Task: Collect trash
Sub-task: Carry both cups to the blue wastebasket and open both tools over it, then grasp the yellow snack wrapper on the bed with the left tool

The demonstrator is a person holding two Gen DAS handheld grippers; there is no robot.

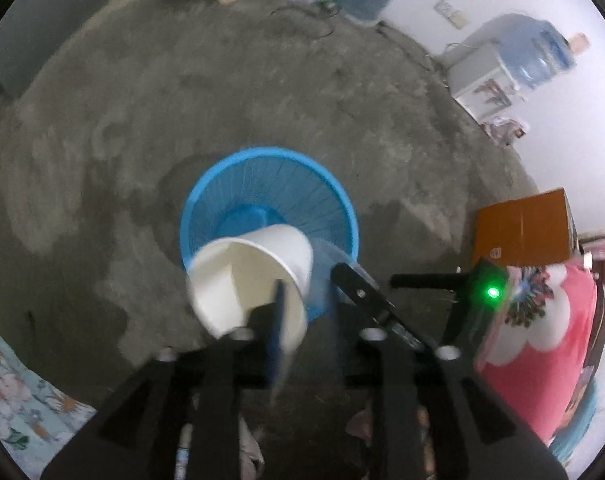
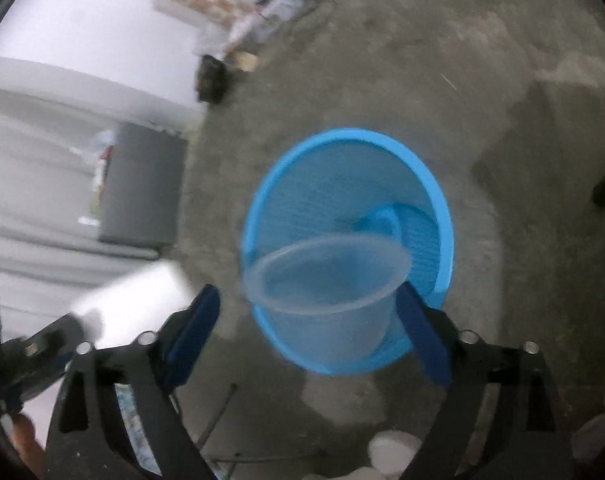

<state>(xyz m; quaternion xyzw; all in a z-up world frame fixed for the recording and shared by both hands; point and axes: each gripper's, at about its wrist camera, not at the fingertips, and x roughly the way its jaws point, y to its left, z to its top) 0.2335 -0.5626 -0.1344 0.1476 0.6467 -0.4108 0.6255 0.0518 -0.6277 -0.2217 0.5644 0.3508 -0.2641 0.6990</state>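
- Paper cup [image 1: 262, 264]: white, light, thin-walled, crushes easily; best taken by the rim wall, one finger inside; it hangs tilted just above the near rim of the blue basket [image 1: 270, 184]
- Left gripper [image 1: 307, 284]: jaws part open, cup wall between them, hold looks loose
- Plastic cup [image 2: 326, 300]: clear, flimsy, slick; best held across the body with light pressure; it sits over the basket's near edge
- Right gripper [image 2: 307, 292]: jaws spread wide, one pad well clear of the cup, not clamping
- Floor [image 1: 222, 100]: bare patchy concrete, hard, basket stands on it
- Room: cardboard box [image 1: 522, 232] right of the basket, water jugs [image 1: 542, 52] at the wall beyond it
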